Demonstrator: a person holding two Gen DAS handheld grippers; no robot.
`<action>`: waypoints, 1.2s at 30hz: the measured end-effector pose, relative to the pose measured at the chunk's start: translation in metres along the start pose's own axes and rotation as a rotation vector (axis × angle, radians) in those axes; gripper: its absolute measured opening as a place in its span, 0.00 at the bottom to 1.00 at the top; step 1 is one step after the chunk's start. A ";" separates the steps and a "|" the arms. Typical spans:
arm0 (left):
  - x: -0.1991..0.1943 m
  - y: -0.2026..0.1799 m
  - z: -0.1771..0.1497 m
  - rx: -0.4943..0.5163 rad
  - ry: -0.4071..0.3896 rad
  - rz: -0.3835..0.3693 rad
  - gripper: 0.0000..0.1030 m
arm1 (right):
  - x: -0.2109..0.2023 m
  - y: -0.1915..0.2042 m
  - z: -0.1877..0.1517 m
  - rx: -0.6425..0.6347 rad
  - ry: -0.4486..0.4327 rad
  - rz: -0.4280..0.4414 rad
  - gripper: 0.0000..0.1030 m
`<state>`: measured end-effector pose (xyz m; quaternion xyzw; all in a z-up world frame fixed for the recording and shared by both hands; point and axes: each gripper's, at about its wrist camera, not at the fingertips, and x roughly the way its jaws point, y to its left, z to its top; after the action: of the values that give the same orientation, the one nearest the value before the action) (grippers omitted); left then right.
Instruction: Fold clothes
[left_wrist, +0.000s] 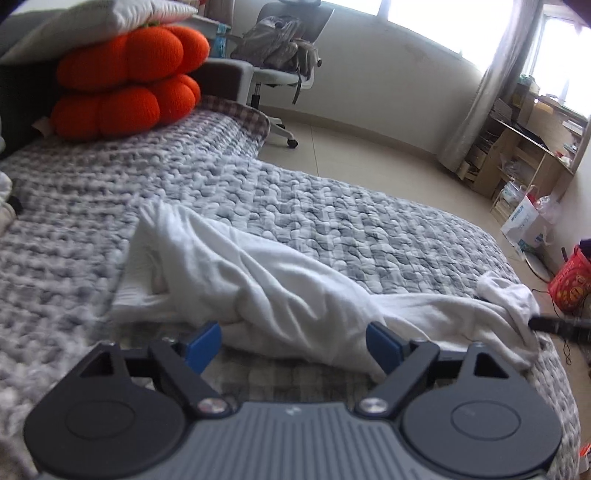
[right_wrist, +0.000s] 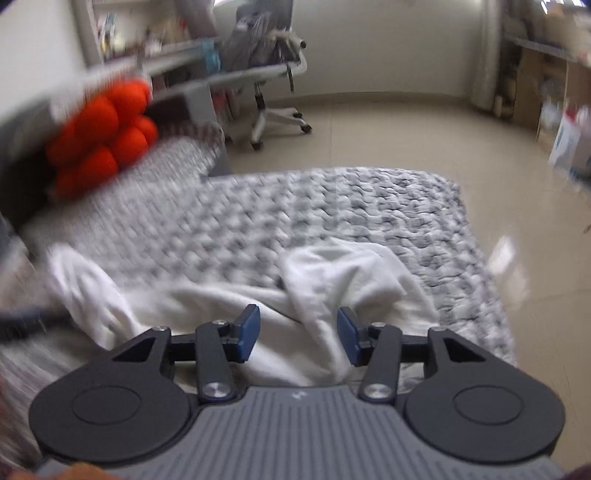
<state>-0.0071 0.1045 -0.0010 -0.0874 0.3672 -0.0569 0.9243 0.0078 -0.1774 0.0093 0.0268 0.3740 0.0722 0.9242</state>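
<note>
The white cloth (left_wrist: 280, 280) lay bunched in a long heap on the bed (left_wrist: 332, 206). Both grippers, left (left_wrist: 293, 349) and right (right_wrist: 297, 334), had fingers spread apart over it, holding nothing, likely so they could grab its ends.

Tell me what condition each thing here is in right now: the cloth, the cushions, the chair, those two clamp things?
Crumpled white cotton garment: unfolded, bunched in a long heap on the quilt.
Grey-and-white puffy quilt: spread flat over the bed.
Two orange pumpkin-shaped cushions: stacked, white pillow on top.
White office chair: piled with a grey bag.
Left gripper: jaws open, empty.
Right gripper: jaws open, cloth between, unpinched.
</note>
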 end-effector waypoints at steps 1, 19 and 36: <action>0.007 0.000 0.001 -0.002 0.002 0.004 0.84 | 0.007 0.001 -0.002 -0.015 0.022 -0.002 0.48; -0.074 0.029 0.034 -0.117 -0.289 0.003 0.07 | -0.068 -0.020 0.017 0.181 -0.348 0.055 0.06; -0.058 0.050 0.020 -0.055 -0.164 0.011 0.52 | -0.028 -0.037 0.043 0.253 -0.188 -0.035 0.07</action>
<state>-0.0337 0.1661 0.0420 -0.1151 0.2922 -0.0342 0.9488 0.0215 -0.2182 0.0556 0.1434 0.2922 0.0056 0.9455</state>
